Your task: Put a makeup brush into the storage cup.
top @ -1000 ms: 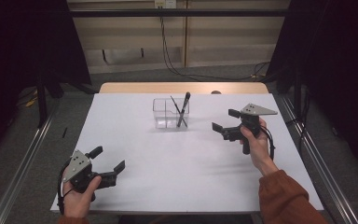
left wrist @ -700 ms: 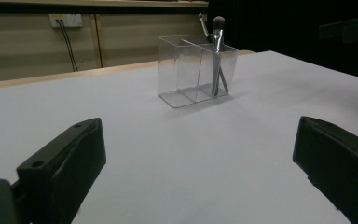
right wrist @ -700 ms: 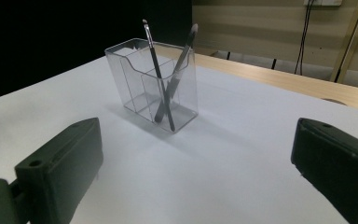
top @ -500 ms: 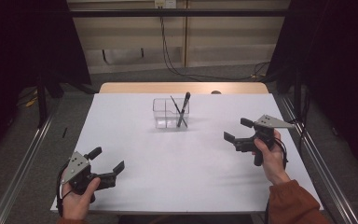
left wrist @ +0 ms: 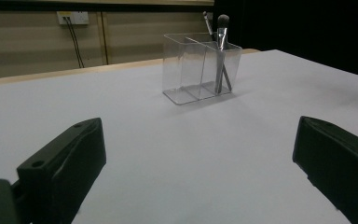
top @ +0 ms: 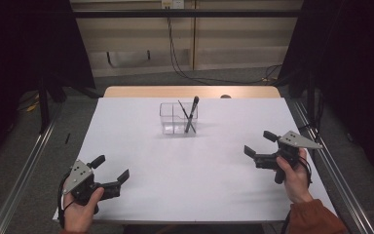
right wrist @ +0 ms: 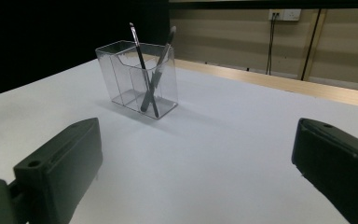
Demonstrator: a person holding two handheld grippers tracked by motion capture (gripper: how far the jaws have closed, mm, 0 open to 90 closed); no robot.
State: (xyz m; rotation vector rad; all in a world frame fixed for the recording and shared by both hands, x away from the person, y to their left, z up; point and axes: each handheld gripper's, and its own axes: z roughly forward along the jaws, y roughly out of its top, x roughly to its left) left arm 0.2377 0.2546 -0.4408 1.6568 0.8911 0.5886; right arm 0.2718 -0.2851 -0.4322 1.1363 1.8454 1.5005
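Left gripper [top: 111, 170]: held in the person's left hand [top: 80, 209] at the near left corner of the table [top: 141, 146], well apart from the clear holder [top: 177, 118]; jaws spread wide, nothing between them, pointed toward the holder.

Right gripper [top: 257, 145]: held in the right hand [top: 294, 178] near the table's right edge, well apart from the holder; jaws likewise wide apart and empty, pointed inward across the table.

Clear holder: see-through plastic box with inner dividers, standing upright on the white table top toward its far middle.

Brushes: two, both in the holder's right-hand compartment as the high view shows it. Makeup brush [top: 192, 113], dark bristle head up, leans one way; thin brush [top: 184, 113] leans the other, the two crossing.
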